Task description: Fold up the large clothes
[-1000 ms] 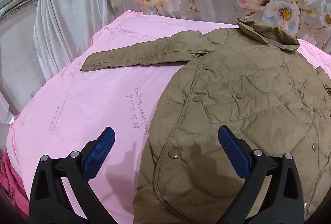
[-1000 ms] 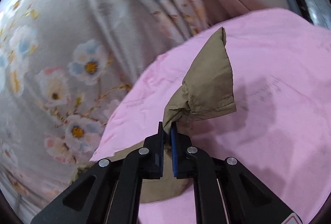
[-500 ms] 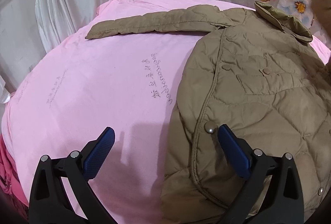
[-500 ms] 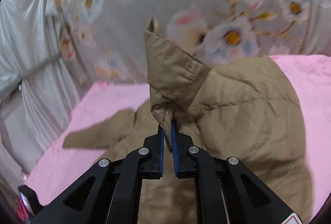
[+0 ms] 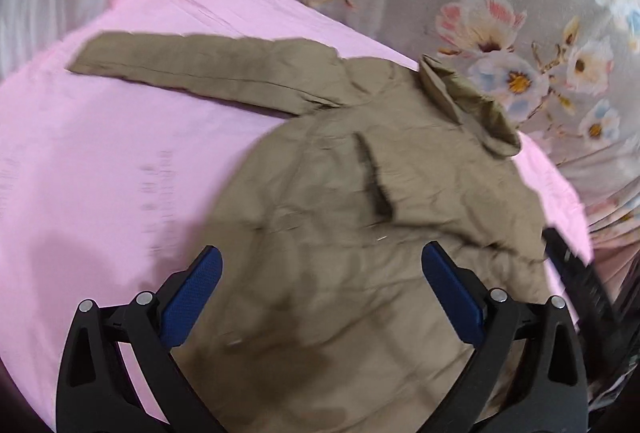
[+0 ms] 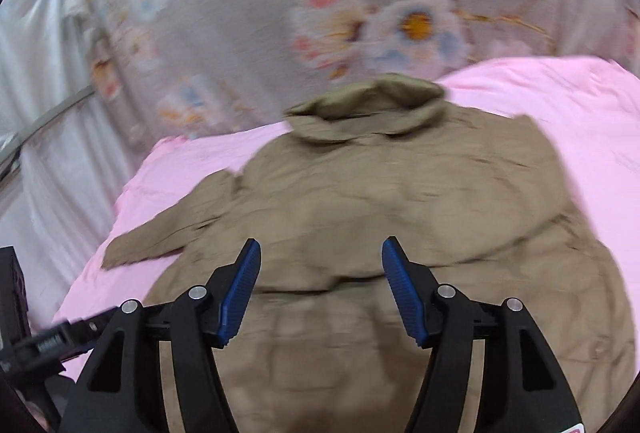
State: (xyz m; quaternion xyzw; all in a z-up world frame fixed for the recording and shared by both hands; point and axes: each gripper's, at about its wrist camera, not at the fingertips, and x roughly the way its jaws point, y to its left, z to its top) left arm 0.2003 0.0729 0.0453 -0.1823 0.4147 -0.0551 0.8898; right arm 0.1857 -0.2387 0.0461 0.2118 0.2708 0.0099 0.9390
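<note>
Where the two tools hang nearest, the left gripper [image 5: 320,297] stands wide apart with nothing between its fingers [image 5: 192,297], black angular arms tipped with ribbed blue pads. The right gripper [image 6: 320,293] is spreading its jaws at this moment, and no cloth sits between them; its blue pads carry the same fine ridging.

Beneath both lies the jacket [image 5: 360,233], khaki-brown, puffy and quilted, its surface creased into soft squares. It rests front up on the bed, across the pink sheet [image 5: 100,173]. One sleeve [image 5: 192,69] stretches out flat and long toward the left side of the bed; the other is folded in over the chest, a diagonal ridge across the body. A small metal snap glints near the hem, though the blur hides most of the fasteners.

The sheet is smooth, slightly rumpled cotton, with a faint column of dark printed writing [image 5: 156,201] beside the jacket, too smeared to read.

Further off, the collar [image 5: 468,109] stands up in a crumpled roll. Behind the bed hangs a grey floral curtain [image 5: 500,13] with pink and blue blossoms, and pale silvery drapery [image 6: 44,113] falls in folds at the left.
</note>
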